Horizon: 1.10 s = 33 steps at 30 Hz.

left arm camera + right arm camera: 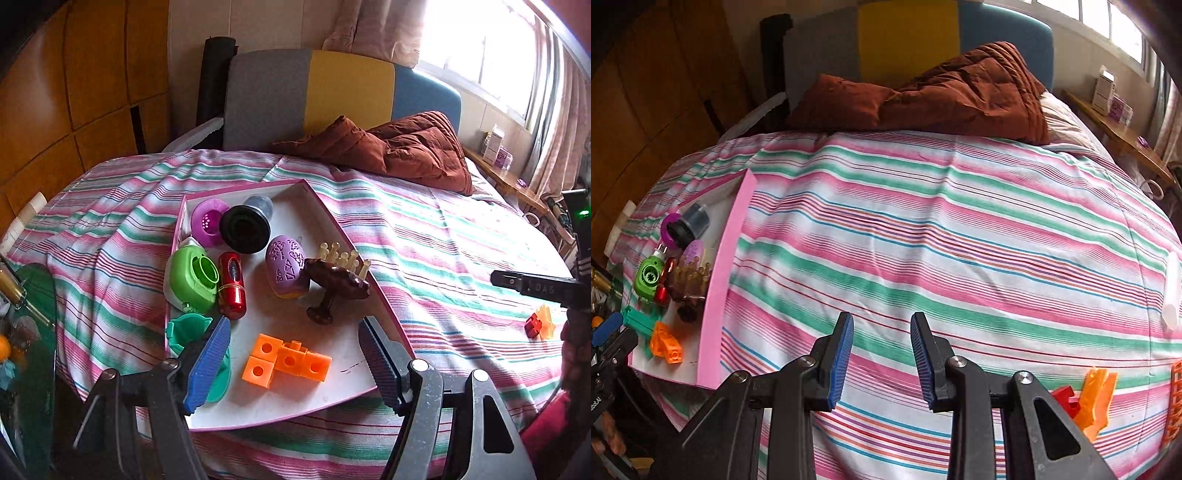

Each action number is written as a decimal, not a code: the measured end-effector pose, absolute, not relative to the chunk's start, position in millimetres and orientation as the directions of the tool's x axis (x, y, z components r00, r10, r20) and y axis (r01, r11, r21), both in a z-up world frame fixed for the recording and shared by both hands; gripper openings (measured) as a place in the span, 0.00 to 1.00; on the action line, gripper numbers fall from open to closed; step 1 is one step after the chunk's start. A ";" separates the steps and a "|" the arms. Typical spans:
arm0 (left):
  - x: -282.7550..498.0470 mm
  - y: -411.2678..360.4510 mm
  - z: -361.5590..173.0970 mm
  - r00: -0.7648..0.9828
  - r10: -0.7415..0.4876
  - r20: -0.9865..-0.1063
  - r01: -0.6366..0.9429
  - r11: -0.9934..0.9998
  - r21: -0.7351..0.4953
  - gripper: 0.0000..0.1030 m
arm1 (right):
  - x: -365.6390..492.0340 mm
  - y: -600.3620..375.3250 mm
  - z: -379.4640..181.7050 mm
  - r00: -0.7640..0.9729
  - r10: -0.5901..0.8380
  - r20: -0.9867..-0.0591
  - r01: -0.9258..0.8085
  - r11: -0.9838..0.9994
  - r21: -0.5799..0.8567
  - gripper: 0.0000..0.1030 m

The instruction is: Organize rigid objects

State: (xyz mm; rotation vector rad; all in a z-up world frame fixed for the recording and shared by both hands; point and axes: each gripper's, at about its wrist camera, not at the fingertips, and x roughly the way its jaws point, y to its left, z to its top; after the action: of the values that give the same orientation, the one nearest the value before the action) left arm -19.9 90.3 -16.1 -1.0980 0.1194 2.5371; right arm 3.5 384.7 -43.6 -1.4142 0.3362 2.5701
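Left gripper (291, 343): jaws spread wide, nothing between the pads, hovering over the near end of the pink-rimmed tray (384, 317) on the striped bedspread (424, 236).

Tray contents, near to far: orange linked cubes (286, 360) directly between the spread fingers but not touched; teal plastic piece (184, 328) at the left finger; dark brown stand (332, 288) with a row of pale pegs (343, 256) behind it; red capsule (232, 284); green round part (192, 277); purple egg-shaped item (286, 267); black cylinder (245, 229); magenta cup (210, 221).

Right gripper (882, 363): jaws nearly closed with a narrow gap, holding nothing, above bare bedspread to the right of the tray.

Loose on the bedspread at the right gripper's right side: a red block (1065, 400) touching an orange piece (1097, 398); an orange lattice part (1176, 398) at the frame edge, well apart from the tray
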 end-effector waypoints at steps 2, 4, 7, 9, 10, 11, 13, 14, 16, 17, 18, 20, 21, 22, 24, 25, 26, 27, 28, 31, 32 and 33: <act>-20.0 89.5 -15.5 -0.628 0.306 -0.715 -0.367 -0.927 -0.075 0.70 | 11.4 405.8 -42.0 -0.508 0.093 -0.857 -0.337 -0.936 0.098 0.31; -21.1 89.0 -15.2 -0.621 0.318 -0.716 -0.370 -0.925 -0.089 0.70 | 22.3 433.0 -38.2 -0.498 0.121 -0.859 -0.419 -0.901 0.115 0.31; -19.9 90.4 -14.2 -0.616 0.331 -0.715 -0.384 -0.919 -0.095 0.70 | 44.4 476.3 -33.7 -0.468 0.181 -0.865 -0.562 -0.816 0.134 0.31; -18.2 92.6 -12.6 -0.614 0.346 -0.709 -0.397 -0.912 -0.102 0.70 | 60.2 501.5 -33.8 -0.445 0.197 -0.873 -0.639 -0.753 0.156 0.31; -17.6 94.2 -12.0 -0.614 0.350 -0.707 -0.401 -0.910 -0.102 0.70 | 68.2 512.6 -35.3 -0.426 0.206 -0.881 -0.674 -0.722 0.157 0.31; -17.1 95.7 -11.7 -0.614 0.352 -0.706 -0.406 -0.908 -0.101 0.70 | 74.2 520.7 -37.2 -0.408 0.212 -0.888 -0.700 -0.697 0.155 0.31; -16.2 98.8 -11.2 -0.612 0.357 -0.706 -0.413 -0.905 -0.099 0.70 | 84.4 534.4 -44.4 -0.371 0.205 -0.906 -0.739 -0.656 0.155 0.31; -16.3 100.4 -10.7 -0.610 0.358 -0.706 -0.416 -0.904 -0.099 0.70 | 88.5 539.5 -49.3 -0.355 0.195 -0.914 -0.757 -0.634 0.159 0.32; -15.8 102.7 -9.8 -0.605 0.365 -0.708 -0.424 -0.900 -0.101 0.70 | 93.9 546.9 -60.0 -0.311 0.170 -0.935 -0.795 -0.586 0.158 0.32; -15.8 103.4 -9.6 -0.604 0.367 -0.707 -0.426 -0.899 -0.102 0.70 | 94.2 550.2 -63.8 -0.296 0.154 -0.943 -0.808 -0.567 0.161 0.33; -15.4 104.0 -9.0 -0.603 0.369 -0.707 -0.429 -0.898 -0.103 0.70 | 93.9 552.8 -67.4 -0.287 0.139 -0.948 -0.814 -0.557 0.165 0.35; -15.4 105.3 -8.3 -0.602 0.372 -0.706 -0.431 -0.896 -0.105 0.70 | 90.9 553.3 -78.0 -0.249 0.109 -0.962 -0.826 -0.543 0.153 0.36; -15.2 105.2 -8.4 -0.602 0.374 -0.705 -0.431 -0.896 -0.107 0.71 | 88.5 552.9 -84.5 -0.225 0.086 -0.971 -0.828 -0.542 0.144 0.36; -14.9 105.2 -8.4 -0.600 0.377 -0.706 -0.432 -0.895 -0.110 0.71 | 86.8 551.3 -91.0 -0.213 0.058 -0.975 -0.828 -0.541 0.148 0.38; -15.5 105.6 -8.2 -0.596 0.382 -0.707 -0.433 -0.894 -0.117 0.73 | 83.7 543.3 -90.5 -0.222 0.071 -0.972 -0.816 -0.559 0.146 0.38; -15.6 106.0 -7.9 -0.596 0.383 -0.706 -0.434 -0.893 -0.118 0.74 | 81.9 539.7 -90.4 -0.243 0.049 -0.969 -0.806 -0.565 0.173 0.36; -15.5 107.2 -7.6 -0.596 0.384 -0.705 -0.436 -0.892 -0.118 0.74 | 79.7 535.5 -90.6 -0.263 0.023 -0.965 -0.796 -0.570 0.203 0.35; -15.3 108.1 -7.4 -0.595 0.386 -0.705 -0.439 -0.891 -0.117 0.74 | 76.7 530.5 -89.9 -0.276 0.012 -0.961 -0.785 -0.580 0.218 0.32; -15.1 109.4 -6.7 -0.595 0.388 -0.704 -0.443 -0.889 -0.116 0.74 | 73.2 525.4 -89.3 -0.289 0.000 -0.957 -0.771 -0.592 0.233 0.31; -13.7 114.0 -5.6 -0.594 0.393 -0.701 -0.456 -0.883 -0.109 0.74 | 60.2 508.6 -89.7 -0.327 -0.060 -0.943 -0.729 -0.618 0.293 0.29; -13.3 115.4 -5.3 -0.594 0.395 -0.701 -0.459 -0.882 -0.108 0.75 | 55.1 502.5 -90.0 -0.339 -0.080 -0.937 -0.713 -0.628 0.311 0.29; -13.3 116.4 -5.2 -0.592 0.396 -0.702 -0.462 -0.880 -0.108 0.75 | 50.4 496.6 -90.5 -0.349 -0.098 -0.932 -0.697 -0.638 0.328 0.29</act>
State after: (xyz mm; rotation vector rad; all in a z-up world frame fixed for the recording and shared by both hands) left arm -13.3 116.4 -5.2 -1.0458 0.1174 2.4381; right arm 50.4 496.6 -90.5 -1.4849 1.0403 2.0406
